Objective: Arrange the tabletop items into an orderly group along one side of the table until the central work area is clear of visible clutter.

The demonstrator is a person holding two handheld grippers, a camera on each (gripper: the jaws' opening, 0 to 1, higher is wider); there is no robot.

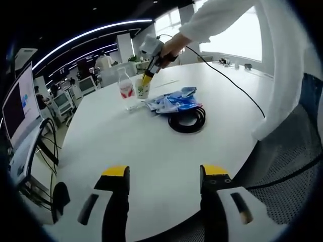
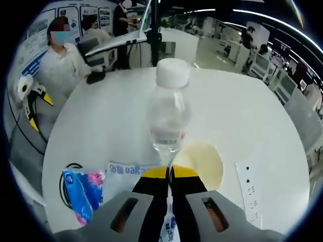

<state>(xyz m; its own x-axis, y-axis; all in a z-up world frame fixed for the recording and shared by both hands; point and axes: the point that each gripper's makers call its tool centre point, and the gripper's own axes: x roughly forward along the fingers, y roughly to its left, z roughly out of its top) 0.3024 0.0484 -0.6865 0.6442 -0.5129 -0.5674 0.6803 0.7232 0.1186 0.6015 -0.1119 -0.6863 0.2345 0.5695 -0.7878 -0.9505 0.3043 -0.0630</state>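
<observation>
Item: round white table (image 1: 151, 146). Left gripper (image 1: 164, 174), at 6 o'clock in its own view, jaws spread over bare tabletop, holding nothing. Right gripper (image 2: 169, 173), jaws pressed together on the rim of a paper cup (image 2: 201, 162), with a clear water bottle (image 2: 168, 108) upright just beyond at 12 o'clock. Blue packets (image 1: 174, 101) lie beside a black cable coil (image 1: 187, 120), near the cup, toward 1 o'clock of the left gripper.

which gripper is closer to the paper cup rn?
Right. The right gripper is at the paper cup, its jaws closed on the rim beside the water bottle. The left gripper hovers open at the near table edge, far from it.
</observation>
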